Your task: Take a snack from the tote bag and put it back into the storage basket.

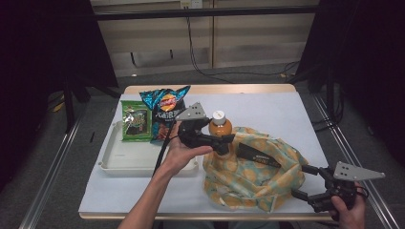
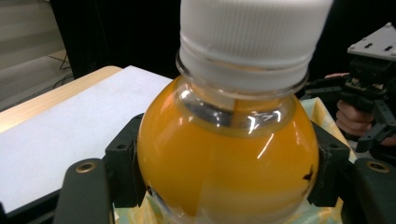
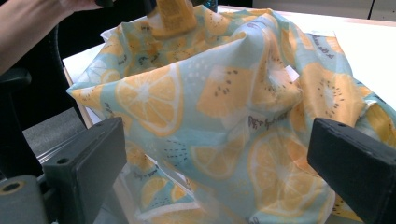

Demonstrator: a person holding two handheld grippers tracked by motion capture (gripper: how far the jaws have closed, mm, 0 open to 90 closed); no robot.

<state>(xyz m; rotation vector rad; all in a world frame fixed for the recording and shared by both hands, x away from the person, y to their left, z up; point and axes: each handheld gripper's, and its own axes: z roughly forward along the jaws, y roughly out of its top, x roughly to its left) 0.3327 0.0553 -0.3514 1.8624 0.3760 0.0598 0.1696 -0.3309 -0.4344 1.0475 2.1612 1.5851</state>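
A bottle of orange juice (image 1: 220, 127) with a white cap stands upright over the left rim of a cloth bag (image 1: 253, 174) printed with lemon slices. My left gripper (image 1: 228, 143) is shut on the bottle's body; in the left gripper view the bottle (image 2: 224, 154) bulges between the two black pads (image 2: 125, 168) of my left gripper (image 2: 229, 170). My right gripper (image 1: 302, 181) is open at the bag's right edge. In the right gripper view its jaws stand wide apart with bag cloth (image 3: 224, 107) between and ahead of my right gripper (image 3: 219, 172), and the bottle's label (image 3: 173, 16) is at the top.
A white tray (image 1: 124, 160) sits left of the bag. A green snack packet (image 1: 135, 121) and a blue chip bag (image 1: 165, 107) lean at its far end. The white tabletop (image 1: 267, 107) lies behind the bag. The table's front edge is close to my right gripper.
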